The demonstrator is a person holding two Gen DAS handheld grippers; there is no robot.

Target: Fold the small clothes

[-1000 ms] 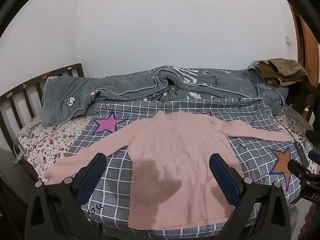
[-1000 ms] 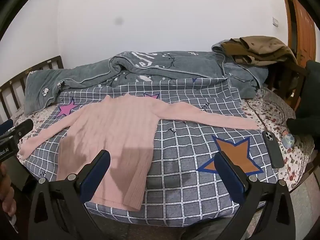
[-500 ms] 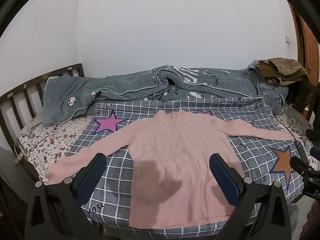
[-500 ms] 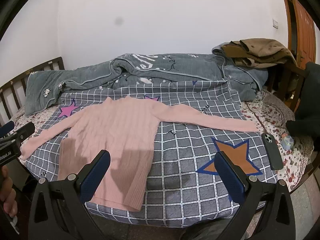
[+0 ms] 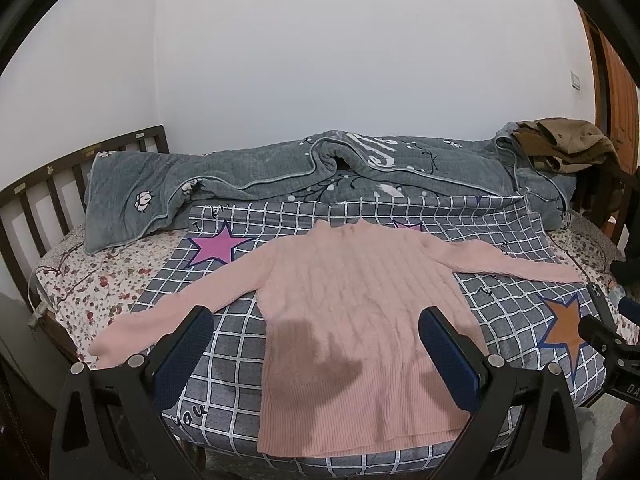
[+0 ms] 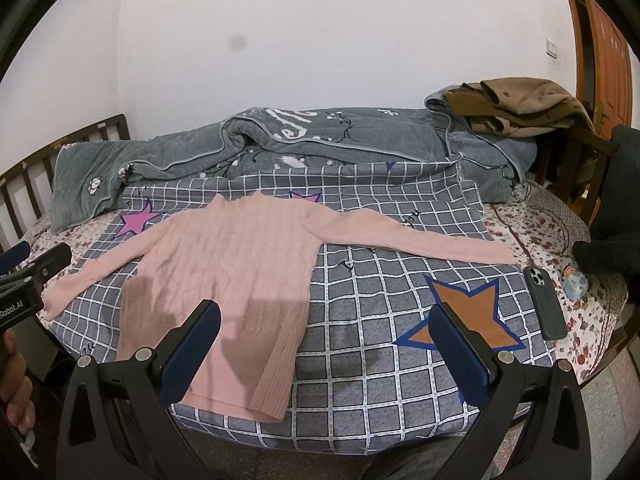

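A pink ribbed sweater (image 5: 352, 320) lies flat on a grey checked cover (image 5: 512, 308) on the bed, both sleeves spread out to the sides. In the right wrist view the sweater (image 6: 228, 272) fills the left half of the cover (image 6: 380, 320). My left gripper (image 5: 316, 352) hovers open above the sweater's lower hem, nothing between its blue pads. My right gripper (image 6: 324, 344) is open too, above the sweater's right hem corner and the bare cover. Each gripper shows at the edge of the other's view.
A rumpled grey quilt (image 5: 320, 176) runs along the back of the bed, with brown clothes (image 6: 516, 104) piled at its right end. A dark phone (image 6: 546, 304) and a small blue object (image 6: 575, 283) lie at the right edge. A wooden headboard (image 5: 48, 184) stands left.
Both views have drifted slightly; the sweater sits a little higher in frame. The sweater has not moved and both grippers stay open.
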